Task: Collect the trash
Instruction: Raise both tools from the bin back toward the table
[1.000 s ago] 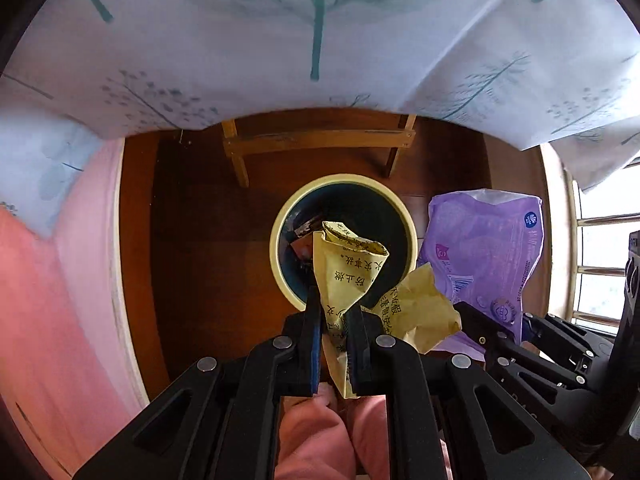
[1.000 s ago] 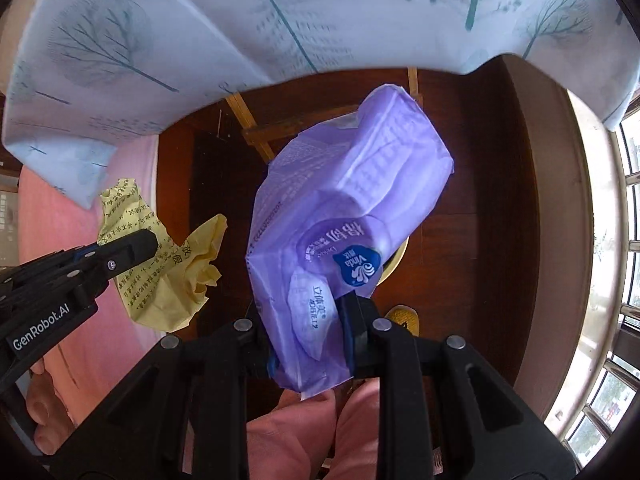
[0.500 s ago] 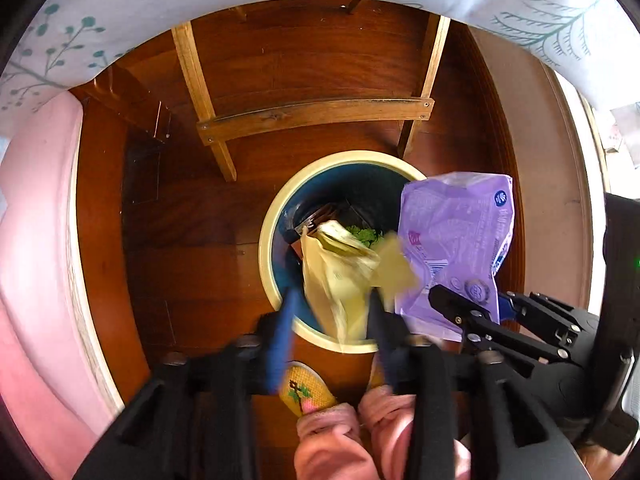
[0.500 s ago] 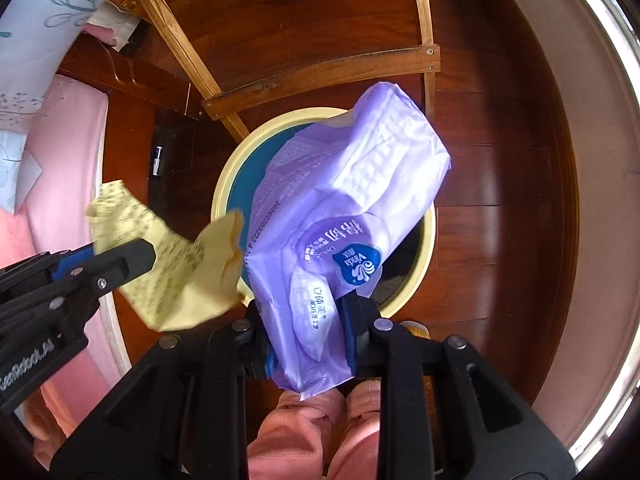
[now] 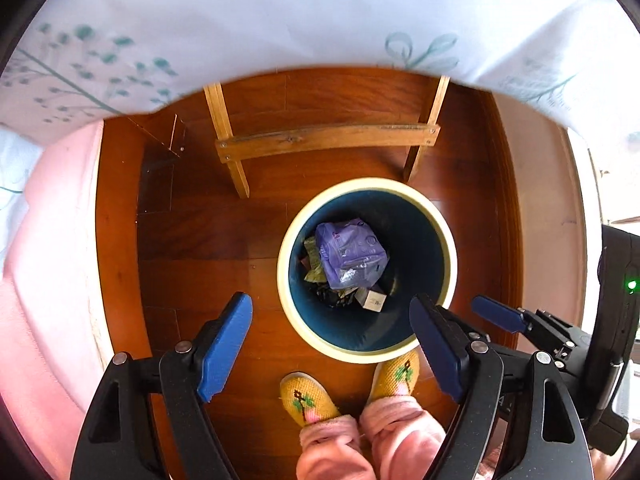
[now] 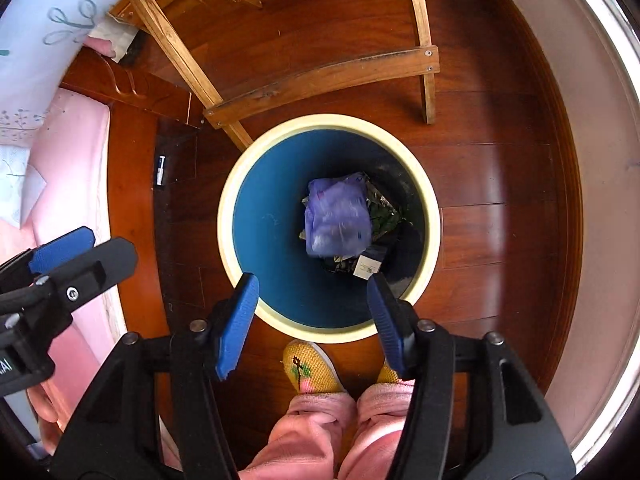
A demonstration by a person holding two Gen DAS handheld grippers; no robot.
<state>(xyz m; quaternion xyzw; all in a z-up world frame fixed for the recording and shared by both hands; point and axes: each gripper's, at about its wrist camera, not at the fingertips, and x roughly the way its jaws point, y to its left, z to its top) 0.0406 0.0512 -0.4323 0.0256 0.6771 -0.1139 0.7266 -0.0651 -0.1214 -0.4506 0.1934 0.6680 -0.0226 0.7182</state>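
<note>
A round bin (image 5: 448, 240) with a cream rim and blue inside stands on the wooden floor; it also shows in the right wrist view (image 6: 228, 208). A purple plastic wrapper (image 5: 350, 254) lies on top of other trash in it, blurred in the right wrist view (image 6: 336, 216). My left gripper (image 5: 332, 320) is open and empty above the bin's near left edge. My right gripper (image 6: 312, 292) is open and empty above the bin's near rim; it shows at the right of the left wrist view (image 5: 496, 314). The yellow paper is hidden.
A wooden table frame (image 5: 326, 142) stands just behind the bin under a white tree-print cloth (image 5: 280, 16). A pink bed edge (image 5: 52, 240) is at the left. The person's yellow slippers (image 5: 306, 398) stand right before the bin. A window wall is at the right.
Both grippers opened. The yellow paper and the purple wrapper dropped out of them into the bin. Both views pulled back up from the bin.
</note>
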